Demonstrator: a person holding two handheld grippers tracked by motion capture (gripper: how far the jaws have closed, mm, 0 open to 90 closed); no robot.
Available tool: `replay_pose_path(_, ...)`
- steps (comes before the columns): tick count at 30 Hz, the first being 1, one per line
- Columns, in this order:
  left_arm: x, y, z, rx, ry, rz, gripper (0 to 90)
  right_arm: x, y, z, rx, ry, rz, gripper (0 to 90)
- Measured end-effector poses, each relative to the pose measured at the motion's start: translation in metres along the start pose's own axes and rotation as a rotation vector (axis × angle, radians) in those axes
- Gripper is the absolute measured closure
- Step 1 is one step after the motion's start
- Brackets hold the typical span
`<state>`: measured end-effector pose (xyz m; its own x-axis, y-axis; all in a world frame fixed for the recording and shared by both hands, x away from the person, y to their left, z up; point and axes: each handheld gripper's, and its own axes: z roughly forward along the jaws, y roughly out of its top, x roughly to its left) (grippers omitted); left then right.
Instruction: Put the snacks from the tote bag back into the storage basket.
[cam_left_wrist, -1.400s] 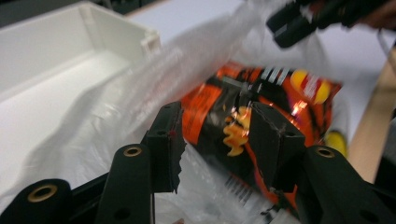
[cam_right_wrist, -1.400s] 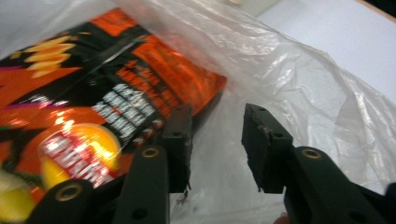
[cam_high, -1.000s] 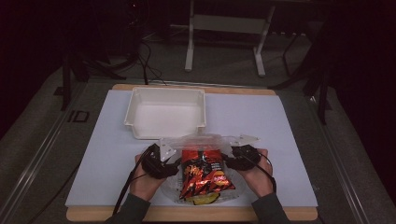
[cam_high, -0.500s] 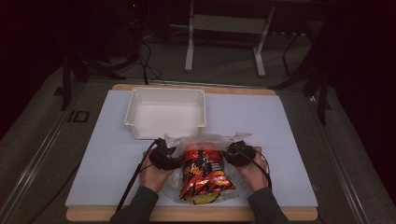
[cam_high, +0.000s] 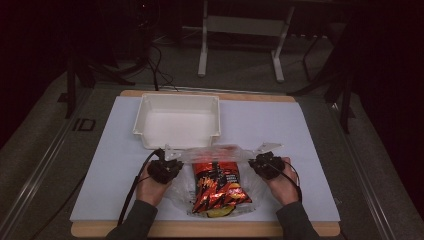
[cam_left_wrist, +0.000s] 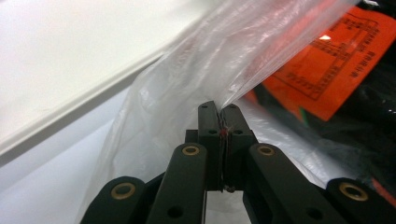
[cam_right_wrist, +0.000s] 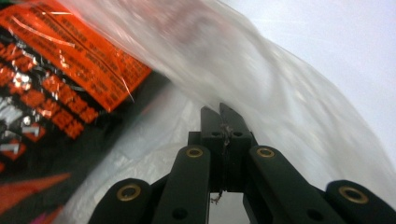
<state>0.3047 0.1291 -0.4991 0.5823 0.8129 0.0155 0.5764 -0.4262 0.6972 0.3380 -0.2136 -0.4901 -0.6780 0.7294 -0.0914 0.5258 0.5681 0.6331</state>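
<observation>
High view first: my left tongs (cam_high: 172, 159) sit left of centre in the lower half of the frame, my right tongs (cam_high: 260, 161) right of centre at the same height, and between them stretches the top edge of a clear, crinkled plastic bag (cam_high: 215, 152). Inside the bag lies a glossy orange-and-black snack packet (cam_high: 218, 187), reaching down toward the bottom edge of the frame. Both sets of jaws have just been closing, each with the bag's film between them. Just above the bag, in the middle of the frame, stands an empty white rectangular plastic tub (cam_high: 177, 121) on the pale sheet covering the bench (cam_high: 310, 145).

Left gripper view: my left tongs (cam_left_wrist: 219, 108) are pinched tight at lower centre, a fold of the clear plastic bag (cam_left_wrist: 201, 70) clamped between the tips. The orange packet (cam_left_wrist: 327, 65) shows through the film at upper right; the white tub (cam_left_wrist: 60, 60) fills the upper left.

Right gripper view: my right tongs (cam_right_wrist: 220, 113) are likewise clamped on the bag (cam_right_wrist: 280, 102), whose film sweeps from top centre to lower right. The packet (cam_right_wrist: 60, 74) lies at left.
</observation>
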Motion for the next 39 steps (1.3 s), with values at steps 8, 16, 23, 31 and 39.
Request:
replay_pose_path(8, 0.016, -0.004, -0.002, -0.021, 0.059, -0.048, 88.8, -0.010, -0.010, -0.008, 0.003, 0.026, 0.018, 90.0)
replay_pose_path(16, 0.020, -0.005, 0.006, -0.013, 0.118, -0.074, 86.1, -0.013, -0.015, -0.006, 0.002, 0.063, 0.026, 89.9)
replay_pose_path(23, 0.018, -0.007, -0.001, -0.060, 0.045, -0.078, 73.1, -0.013, -0.016, -0.011, -0.028, 0.097, 0.020, 82.0)
replay_pose_path(31, 0.013, -0.006, -0.018, -0.159, -0.028, -0.073, 58.8, -0.005, -0.010, -0.023, -0.077, 0.112, -0.020, 66.7)
replay_pose_path(39, 0.011, -0.006, -0.030, -0.217, -0.089, -0.078, 54.2, -0.001, -0.004, -0.038, -0.157, 0.131, -0.025, 56.2)
